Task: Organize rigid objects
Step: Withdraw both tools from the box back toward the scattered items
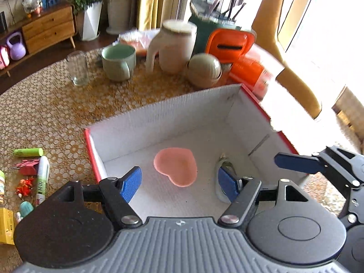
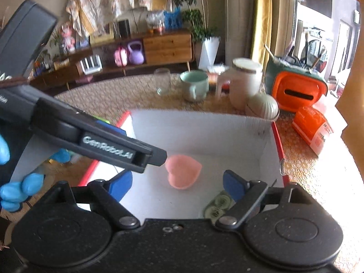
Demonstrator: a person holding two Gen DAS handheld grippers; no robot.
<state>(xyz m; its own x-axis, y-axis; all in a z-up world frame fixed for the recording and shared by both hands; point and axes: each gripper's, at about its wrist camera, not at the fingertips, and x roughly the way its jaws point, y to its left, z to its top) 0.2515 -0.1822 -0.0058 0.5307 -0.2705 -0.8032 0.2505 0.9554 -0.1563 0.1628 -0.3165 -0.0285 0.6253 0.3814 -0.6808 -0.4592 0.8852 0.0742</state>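
Observation:
A white cardboard box with red edges [image 1: 159, 113] lies open on the woven table mat. A pink heart-shaped dish [image 1: 176, 167] rests on its floor, also in the right wrist view as the pink dish [image 2: 183, 171]. A round tape-like roll [image 1: 224, 166] lies by the box's right wall, partly behind a fingertip; the same roll [image 2: 218, 204] looks greenish. My left gripper [image 1: 179, 184] hovers above the box, open and empty. My right gripper [image 2: 178, 185] is open too, nothing between its pads; one of its blue fingers [image 1: 295, 162] reaches in from the right.
Left of the box lie small items: a green tube [image 1: 28, 152], a white marker [image 1: 43, 173], red bits, a yellow carton [image 1: 5, 225]. Behind stand a glass [image 1: 77, 68], green mug [image 1: 118, 61], beige jug [image 1: 175, 47], round pot [image 1: 204, 69] and orange containers [image 1: 229, 43]. A blue-gloved hand [image 2: 13, 193] holds the left tool.

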